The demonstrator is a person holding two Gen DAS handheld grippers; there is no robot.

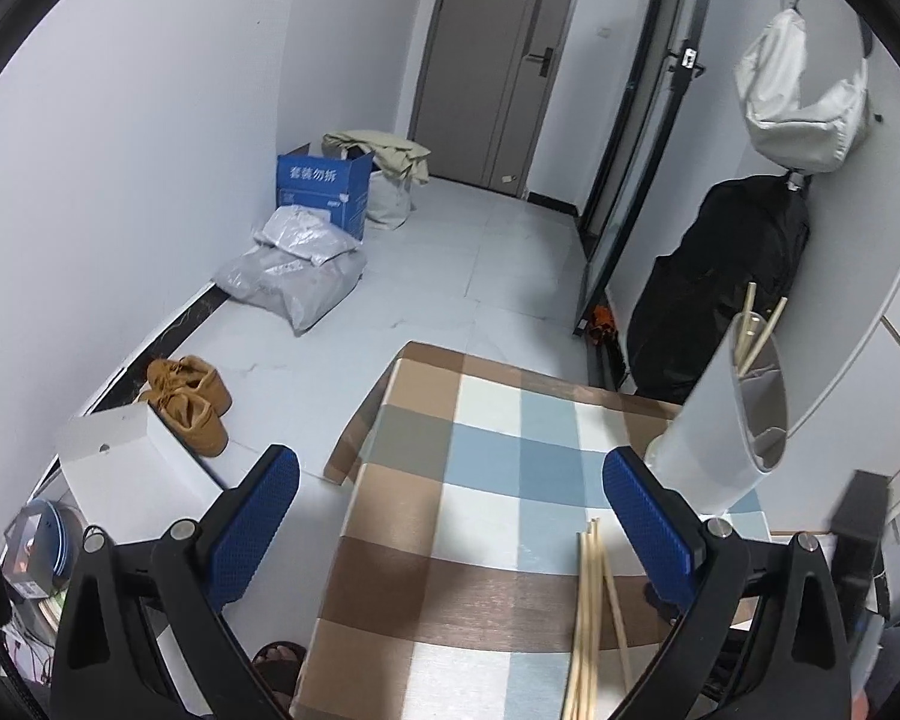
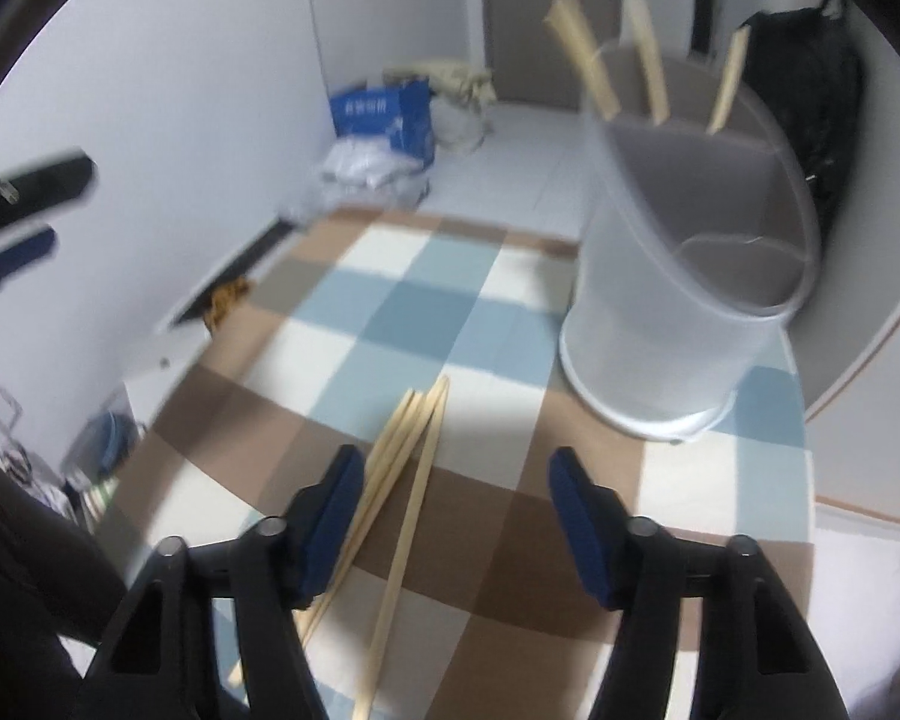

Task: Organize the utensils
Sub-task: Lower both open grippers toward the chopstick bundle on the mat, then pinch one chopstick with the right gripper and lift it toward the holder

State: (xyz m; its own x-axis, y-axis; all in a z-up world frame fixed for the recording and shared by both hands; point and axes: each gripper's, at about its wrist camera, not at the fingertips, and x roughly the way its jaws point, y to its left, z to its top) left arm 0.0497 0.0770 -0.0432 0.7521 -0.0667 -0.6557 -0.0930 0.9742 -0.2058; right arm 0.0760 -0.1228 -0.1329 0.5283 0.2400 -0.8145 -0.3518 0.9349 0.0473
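Observation:
Several loose wooden chopsticks [image 2: 408, 456] lie in a bundle on the checked tablecloth [image 2: 390, 312]. My right gripper [image 2: 456, 516] hangs open just above them. The sticks pass between its jaws close to the left blue pad [image 2: 333, 525], and neither pad presses on them. A white divided utensil holder [image 2: 678, 300] stands at the back right with three chopsticks [image 2: 588, 72] upright in it. In the left wrist view my left gripper [image 1: 450, 516] is open and empty over the cloth. The loose chopsticks [image 1: 594, 612] lie by its right finger [image 1: 648, 534], with the holder [image 1: 726, 420] beyond.
The table's left edge [image 1: 354, 480] drops to a tiled floor. Down there are brown shoes [image 1: 192, 402], a white box [image 1: 132, 462], a blue carton [image 1: 324, 192] and grey bags [image 1: 294, 276]. A black bag [image 1: 720, 288] leans by the wall behind the holder.

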